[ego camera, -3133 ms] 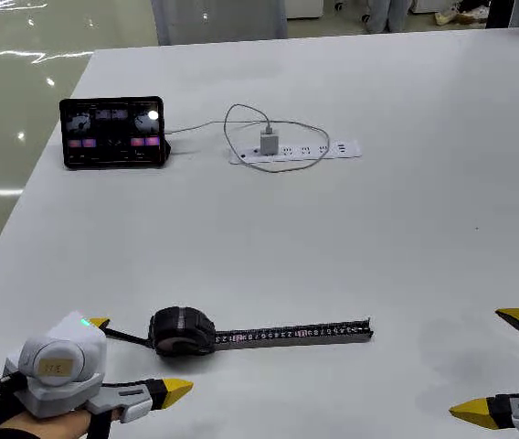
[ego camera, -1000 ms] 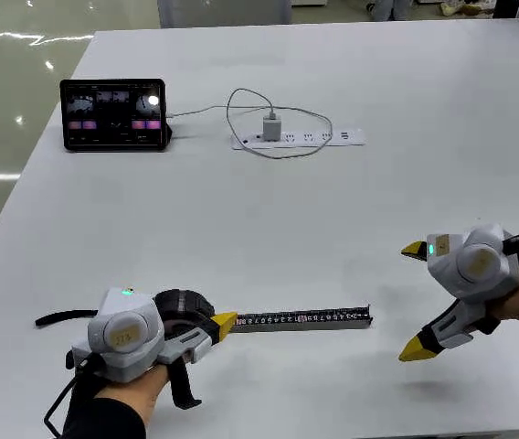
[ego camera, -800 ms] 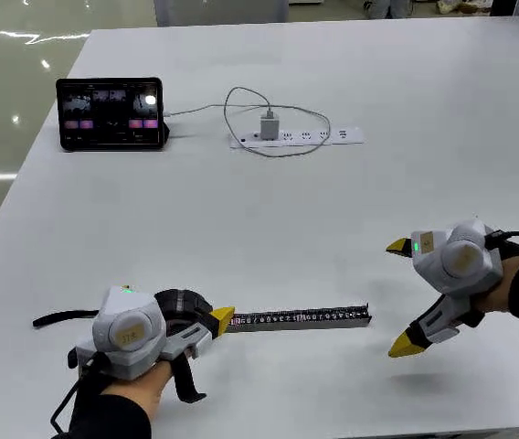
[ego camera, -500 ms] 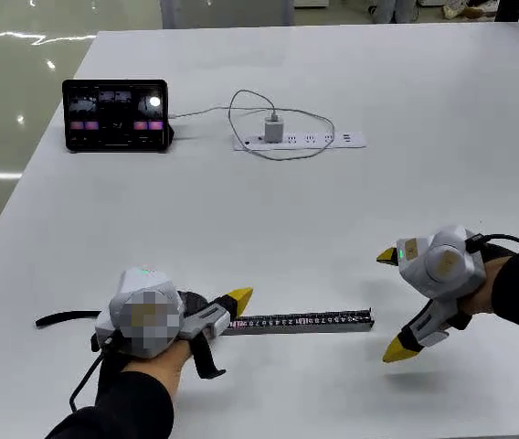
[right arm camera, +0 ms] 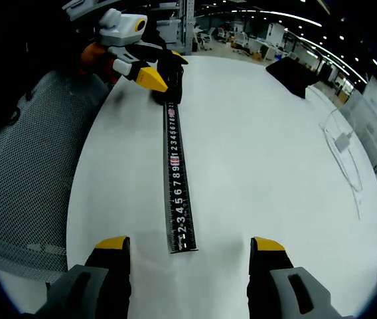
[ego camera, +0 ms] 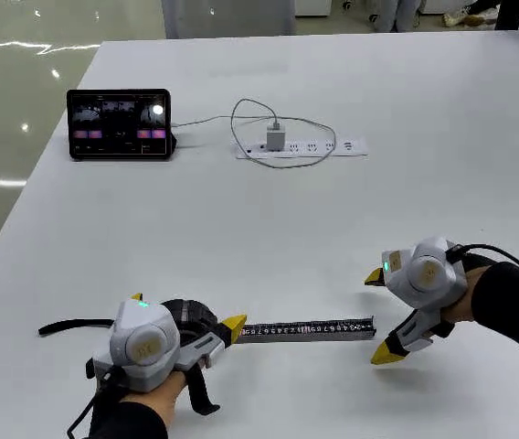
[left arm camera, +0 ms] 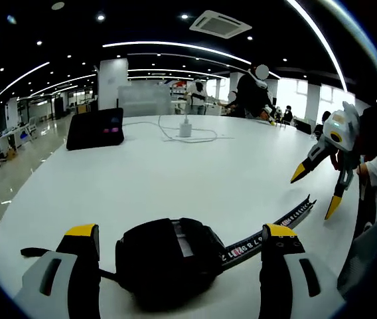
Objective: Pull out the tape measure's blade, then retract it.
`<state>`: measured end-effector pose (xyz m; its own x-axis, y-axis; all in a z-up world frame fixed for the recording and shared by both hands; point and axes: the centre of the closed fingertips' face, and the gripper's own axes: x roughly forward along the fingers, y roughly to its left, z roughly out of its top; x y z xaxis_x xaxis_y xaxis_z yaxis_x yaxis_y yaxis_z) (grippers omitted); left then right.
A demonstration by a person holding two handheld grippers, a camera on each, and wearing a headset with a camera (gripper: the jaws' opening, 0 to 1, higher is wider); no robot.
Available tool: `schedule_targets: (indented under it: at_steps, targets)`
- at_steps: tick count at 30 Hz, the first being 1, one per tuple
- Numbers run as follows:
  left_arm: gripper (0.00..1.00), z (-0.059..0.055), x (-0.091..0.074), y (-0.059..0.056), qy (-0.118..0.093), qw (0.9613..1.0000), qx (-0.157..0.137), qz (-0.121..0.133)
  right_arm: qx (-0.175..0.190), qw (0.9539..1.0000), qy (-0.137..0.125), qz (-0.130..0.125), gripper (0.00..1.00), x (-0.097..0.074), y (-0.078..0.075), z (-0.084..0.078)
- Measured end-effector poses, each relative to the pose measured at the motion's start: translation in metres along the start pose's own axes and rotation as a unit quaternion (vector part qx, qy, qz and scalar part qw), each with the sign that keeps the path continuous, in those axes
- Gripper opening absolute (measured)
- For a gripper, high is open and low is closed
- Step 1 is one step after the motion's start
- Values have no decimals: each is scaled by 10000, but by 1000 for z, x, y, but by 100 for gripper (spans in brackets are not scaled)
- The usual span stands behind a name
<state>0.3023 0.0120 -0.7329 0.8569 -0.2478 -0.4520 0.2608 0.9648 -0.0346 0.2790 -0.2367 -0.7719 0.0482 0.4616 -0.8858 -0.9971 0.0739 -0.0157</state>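
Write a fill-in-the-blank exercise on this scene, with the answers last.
1. The left gripper has one jaw on either side of the tape measure's black ____.
2. The right gripper is ____, with the end of the blade between its jaw tips.
3. In the head view the tablet stands to the ____ of the power strip.

Answers: case; open; left

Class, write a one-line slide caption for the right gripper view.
Open right gripper faces the pulled-out blade end-on; left gripper straddles the case.
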Motion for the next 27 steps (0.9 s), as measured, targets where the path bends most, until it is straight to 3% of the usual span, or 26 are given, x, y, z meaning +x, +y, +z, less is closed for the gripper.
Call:
schedule_targets:
  at_steps: [7,14,18,27]
  targets:
    - [99,-7,-6,1,-15,10000,-13,76,-49,9999,47,112,57,3,2,-2]
    - [99,-1,-3,-1,-99,9999,-51,6,-118,9996,69,260,35,3,7,-1]
    - [99,-4,-3,1,-46,9999,-102,13,-120,9994,133,285,31,4,6,-5]
    - [99,-2,-2,3,-183,9991,-379,52,-217,9991,198,298,17,4,7,-7]
